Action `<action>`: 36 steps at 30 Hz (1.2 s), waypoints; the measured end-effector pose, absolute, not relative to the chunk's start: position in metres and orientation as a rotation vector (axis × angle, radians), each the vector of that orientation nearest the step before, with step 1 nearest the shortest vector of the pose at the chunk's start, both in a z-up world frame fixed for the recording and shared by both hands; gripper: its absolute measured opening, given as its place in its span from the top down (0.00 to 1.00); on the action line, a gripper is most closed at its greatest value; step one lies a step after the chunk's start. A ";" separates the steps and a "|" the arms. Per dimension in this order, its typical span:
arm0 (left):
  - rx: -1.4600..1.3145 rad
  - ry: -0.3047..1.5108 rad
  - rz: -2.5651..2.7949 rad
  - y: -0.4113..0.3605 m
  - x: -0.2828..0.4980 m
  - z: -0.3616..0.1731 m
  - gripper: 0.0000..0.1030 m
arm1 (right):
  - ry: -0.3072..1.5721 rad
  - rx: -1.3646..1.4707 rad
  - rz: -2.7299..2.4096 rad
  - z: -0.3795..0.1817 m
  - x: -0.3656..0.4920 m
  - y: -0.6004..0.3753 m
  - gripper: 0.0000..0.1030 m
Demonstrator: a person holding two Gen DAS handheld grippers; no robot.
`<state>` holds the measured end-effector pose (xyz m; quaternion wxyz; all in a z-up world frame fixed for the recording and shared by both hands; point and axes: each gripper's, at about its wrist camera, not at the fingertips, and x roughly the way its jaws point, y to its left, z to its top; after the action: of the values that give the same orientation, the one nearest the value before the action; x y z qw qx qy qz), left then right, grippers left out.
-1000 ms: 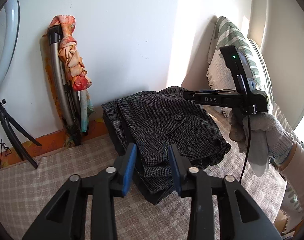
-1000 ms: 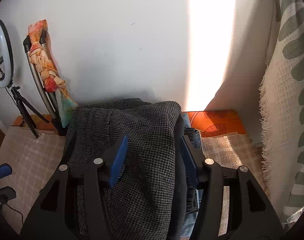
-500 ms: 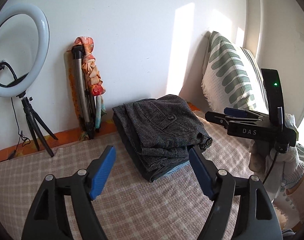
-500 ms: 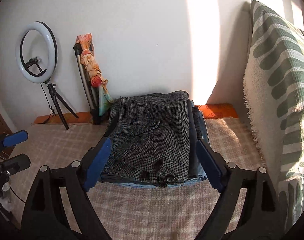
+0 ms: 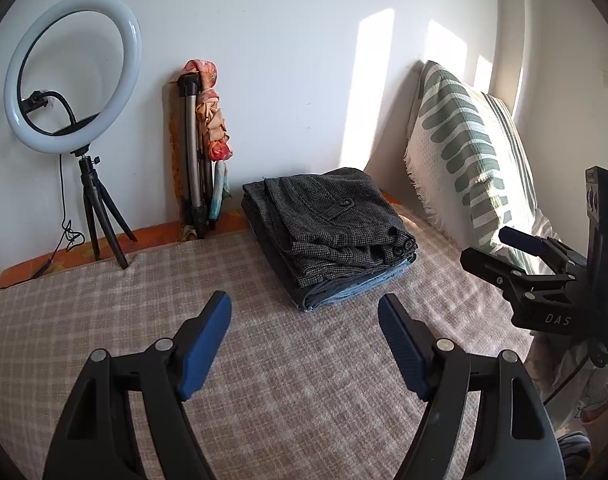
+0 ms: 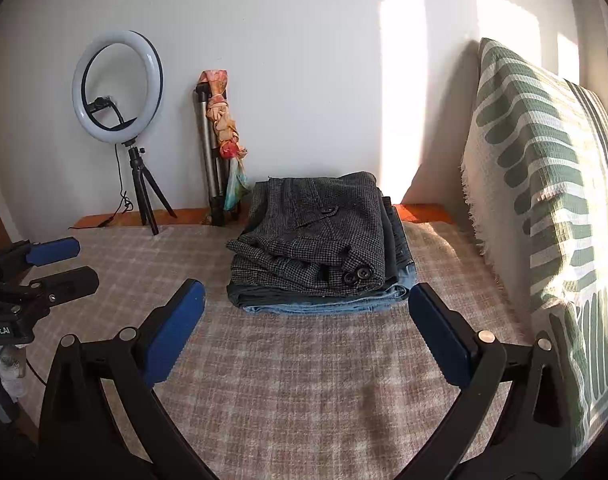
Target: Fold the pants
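Note:
Folded grey houndstooth pants (image 5: 327,224) lie on top of a stack with folded blue jeans (image 5: 355,290) under them, at the far side of the checked bed cover (image 5: 264,360). The stack also shows in the right wrist view (image 6: 315,248). My left gripper (image 5: 304,320) is open and empty, hanging well in front of the stack. My right gripper (image 6: 305,304) is open and empty, also in front of the stack. The right gripper shows at the right edge of the left wrist view (image 5: 503,248); the left gripper shows at the left edge of the right wrist view (image 6: 60,264).
A ring light on a small tripod (image 5: 72,76) stands at the back left by the wall. A folded tripod with an orange cloth (image 5: 200,140) leans on the wall beside the stack. A green-and-white patterned cushion (image 5: 463,140) leans at the right.
Both grippers let go of the grey pants, opened wide and pulled back from the stack. The pants stay folded on the jeans.

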<state>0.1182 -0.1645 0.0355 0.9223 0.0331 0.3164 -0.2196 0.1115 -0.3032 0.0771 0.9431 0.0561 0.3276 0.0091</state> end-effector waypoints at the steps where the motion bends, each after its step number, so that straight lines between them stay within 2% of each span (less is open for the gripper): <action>1: 0.088 0.647 -0.435 -0.164 0.114 0.033 0.28 | 0.669 0.124 0.015 0.076 0.106 -0.301 0.00; 19: 0.068 0.667 -0.429 -0.142 0.086 0.006 0.28 | 0.686 0.135 -0.045 0.042 0.074 -0.278 0.00; 36: 0.100 0.627 -0.405 -0.136 0.070 0.011 0.28 | 0.644 0.103 -0.043 0.049 0.070 -0.270 0.00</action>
<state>0.0697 -0.1357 0.0106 0.9299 0.0488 0.3062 -0.1977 0.0702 -0.2699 0.0494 0.9471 0.0504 0.3164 -0.0209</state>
